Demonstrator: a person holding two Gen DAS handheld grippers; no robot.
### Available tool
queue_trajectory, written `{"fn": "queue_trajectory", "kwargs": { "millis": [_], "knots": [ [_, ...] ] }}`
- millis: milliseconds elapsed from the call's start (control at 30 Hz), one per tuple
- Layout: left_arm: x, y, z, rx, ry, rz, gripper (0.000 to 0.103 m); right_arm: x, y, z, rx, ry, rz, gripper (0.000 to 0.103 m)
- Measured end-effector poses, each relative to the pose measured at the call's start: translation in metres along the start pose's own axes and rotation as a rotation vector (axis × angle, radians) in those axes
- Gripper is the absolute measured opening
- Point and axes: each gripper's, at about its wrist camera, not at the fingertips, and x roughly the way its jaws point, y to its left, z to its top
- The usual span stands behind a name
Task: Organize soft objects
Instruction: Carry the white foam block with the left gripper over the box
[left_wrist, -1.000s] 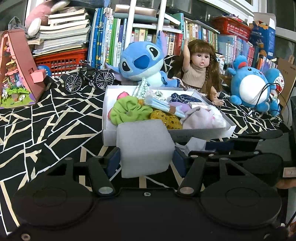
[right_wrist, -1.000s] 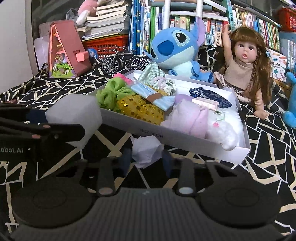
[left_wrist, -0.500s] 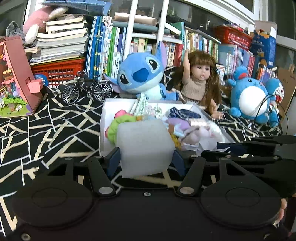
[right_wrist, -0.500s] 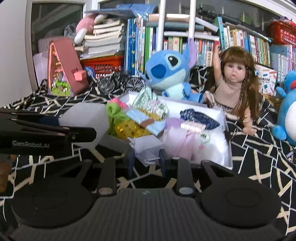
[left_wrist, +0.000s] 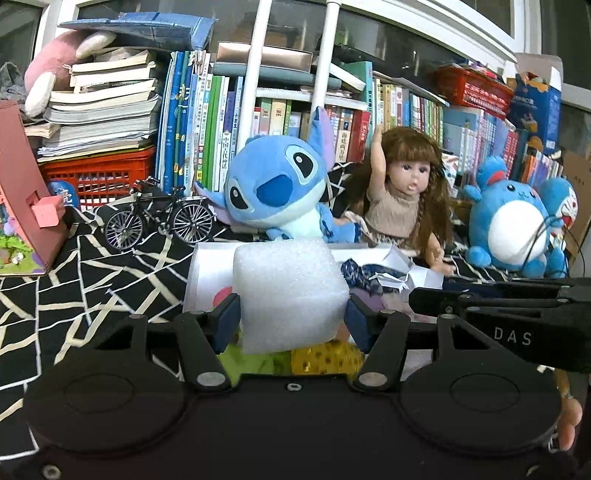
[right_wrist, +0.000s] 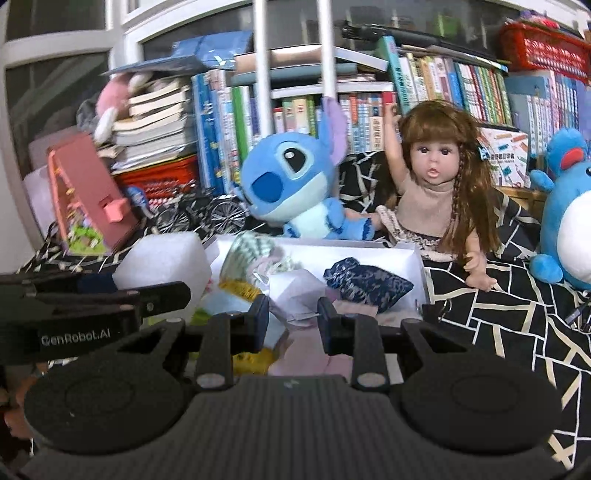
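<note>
Above the white box (left_wrist: 207, 266), I now have both loads lifted off the patterned tabletop (left_wrist: 74, 280). The left gripper (left_wrist: 291, 317) has its fingers clamped on the white foam block (left_wrist: 288, 291), which a second ago hung in front of the box's near wall and now hangs over the scrunchies inside. The right gripper (right_wrist: 291, 314), fingers squeezed on the crumpled white paper (right_wrist: 295, 291), has risen the same way, beside the dark blue pouch (right_wrist: 365, 284). I judge both ready for release into the box.
</note>
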Motion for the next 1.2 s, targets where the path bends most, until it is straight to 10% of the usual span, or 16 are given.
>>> {"fn": "queue_trajectory", "kwargs": {
  "millis": [1200],
  "knots": [
    [0.078,-0.005,0.01,-0.031,0.027,0.045,0.063,0.07,-0.026,0.005,0.123,0.053,-0.063,0.04]
  ]
}}
